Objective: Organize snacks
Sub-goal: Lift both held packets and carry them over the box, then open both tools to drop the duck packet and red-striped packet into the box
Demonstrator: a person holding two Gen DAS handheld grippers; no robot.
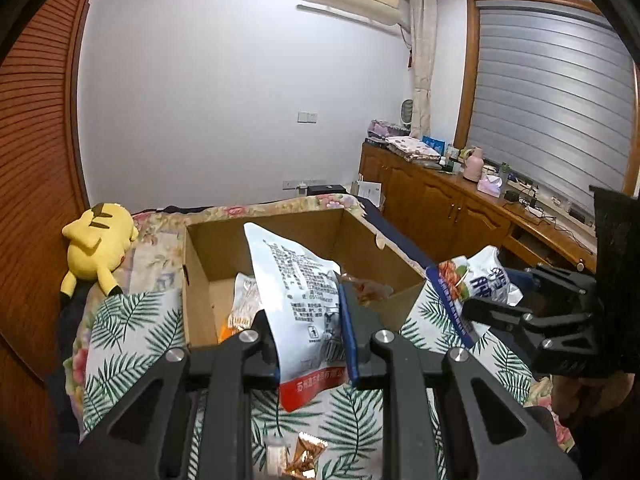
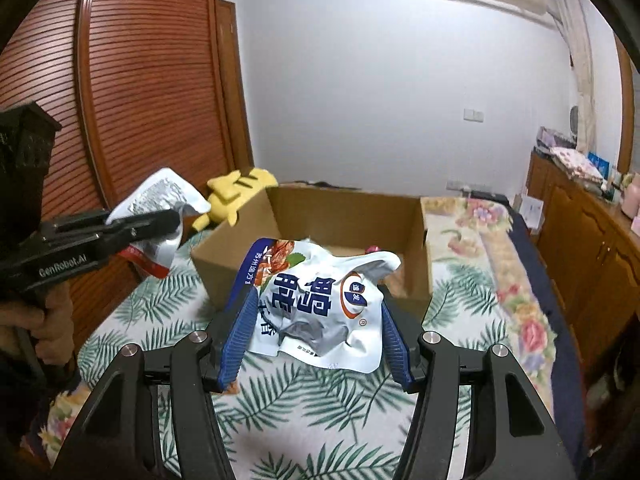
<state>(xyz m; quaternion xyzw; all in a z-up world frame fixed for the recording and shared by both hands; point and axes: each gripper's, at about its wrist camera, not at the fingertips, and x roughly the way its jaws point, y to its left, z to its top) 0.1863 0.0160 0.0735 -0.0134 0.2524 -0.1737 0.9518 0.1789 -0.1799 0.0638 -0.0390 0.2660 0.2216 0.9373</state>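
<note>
An open cardboard box [image 1: 208, 248] stands on the bed; it also shows in the right wrist view [image 2: 344, 216]. My left gripper [image 1: 308, 320] is shut on a white snack bag with a red bottom edge [image 1: 296, 280], held at the box's near rim; this bag also shows in the right wrist view [image 2: 160, 200]. My right gripper [image 2: 316, 308] is shut on a white and blue snack bag [image 2: 320, 300], held above the bed just before the box; this bag also shows in the left wrist view [image 1: 476, 284]. Several snack packs [image 1: 244, 304] lie inside the box.
A yellow plush toy [image 1: 96, 248] lies left of the box by the wooden wardrobe [image 2: 140, 100]. Small wrapped snacks [image 1: 304, 456] lie on the leaf-print cover [image 2: 320, 408]. A wooden cabinet [image 1: 460, 208] with clutter runs along the right.
</note>
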